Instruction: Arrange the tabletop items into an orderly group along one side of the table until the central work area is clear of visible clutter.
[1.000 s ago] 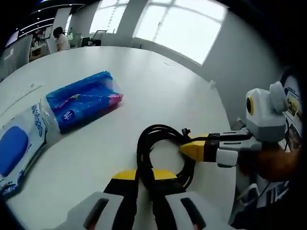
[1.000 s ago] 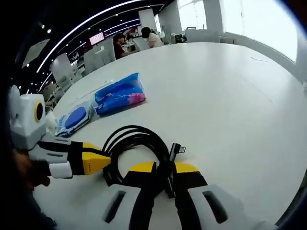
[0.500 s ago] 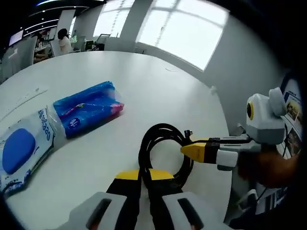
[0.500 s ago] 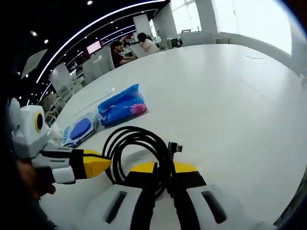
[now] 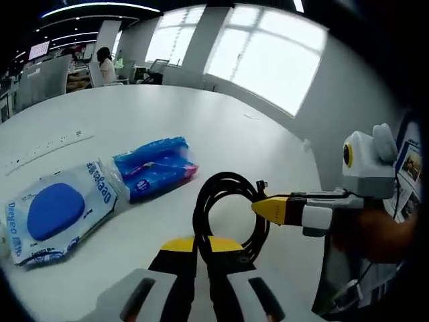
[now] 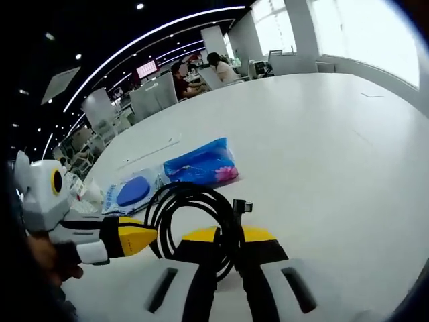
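Left tool (image 5: 201, 249) is pinching one side of the coiled black cable (image 5: 231, 213), jaws pressed together on the strands. Right tool (image 6: 229, 239) has the opposite side of the same coil clamped between its yellow-tipped jaws, right by the angled plug (image 6: 242, 205) that sticks up off the coil. In the left gripper view the right tool comes in from the right with its yellow tip at the coil's edge; in the right gripper view the left tool comes in from the left the same way. Can't really tell if the cable is lifted or resting on the white desk (image 5: 221, 127).

Beyond the coil, a blue tissue pack (image 5: 154, 168) lies flat on the desk, and just beside it, touching or nearly so, sits a wipes pack (image 5: 53, 211) with a blue oval lid. Both are near the cable but apart from it. People (image 6: 201, 70) sit at desks way in the background, with big windows (image 5: 268, 57) behind.
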`<state>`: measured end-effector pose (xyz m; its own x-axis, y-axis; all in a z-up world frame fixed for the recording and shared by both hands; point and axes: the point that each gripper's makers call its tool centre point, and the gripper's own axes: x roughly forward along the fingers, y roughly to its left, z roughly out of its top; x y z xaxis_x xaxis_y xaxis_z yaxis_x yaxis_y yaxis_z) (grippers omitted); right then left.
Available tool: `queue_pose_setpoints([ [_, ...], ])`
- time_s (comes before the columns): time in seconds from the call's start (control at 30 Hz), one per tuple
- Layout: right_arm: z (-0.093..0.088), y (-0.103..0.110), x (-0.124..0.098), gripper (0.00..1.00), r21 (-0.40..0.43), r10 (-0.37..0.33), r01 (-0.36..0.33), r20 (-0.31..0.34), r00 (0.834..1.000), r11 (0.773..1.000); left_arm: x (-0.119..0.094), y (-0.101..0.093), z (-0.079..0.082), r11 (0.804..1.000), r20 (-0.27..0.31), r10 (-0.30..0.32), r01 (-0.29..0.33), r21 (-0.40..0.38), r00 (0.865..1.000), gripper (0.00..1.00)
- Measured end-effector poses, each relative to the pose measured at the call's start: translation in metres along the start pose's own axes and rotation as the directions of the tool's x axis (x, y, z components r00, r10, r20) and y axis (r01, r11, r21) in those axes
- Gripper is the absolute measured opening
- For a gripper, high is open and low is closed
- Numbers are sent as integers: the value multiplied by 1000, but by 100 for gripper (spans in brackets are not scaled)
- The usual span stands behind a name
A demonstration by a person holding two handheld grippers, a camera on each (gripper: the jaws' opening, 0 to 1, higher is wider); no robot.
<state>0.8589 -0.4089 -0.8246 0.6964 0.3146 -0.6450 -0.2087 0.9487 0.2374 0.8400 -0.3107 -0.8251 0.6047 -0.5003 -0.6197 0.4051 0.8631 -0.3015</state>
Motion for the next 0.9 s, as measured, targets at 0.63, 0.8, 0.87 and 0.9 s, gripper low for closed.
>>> queue_pose_setpoints([
  [0.63, -1, 59, 44, 7, -55, 106, -112, -96, 990, 992, -21, 61, -9, 985, -17, 141, -142, -97, 990, 2],
  [0.8, -7, 63, 53, 7, -71, 115, -125, -129, 985, 990, -18, 72, -15, 980, -39, 152, -156, -121, 988, 2],
  [0.87, -8, 66, 54, 7, -72, 119, -130, -139, 983, 989, -17, 74, -16, 978, -45, 161, -165, -125, 986, 2],
  [0.9, -9, 67, 58, 7, -78, 119, -131, -145, 982, 988, -17, 74, -16, 978, -46, 162, -167, -127, 986, 2],
])
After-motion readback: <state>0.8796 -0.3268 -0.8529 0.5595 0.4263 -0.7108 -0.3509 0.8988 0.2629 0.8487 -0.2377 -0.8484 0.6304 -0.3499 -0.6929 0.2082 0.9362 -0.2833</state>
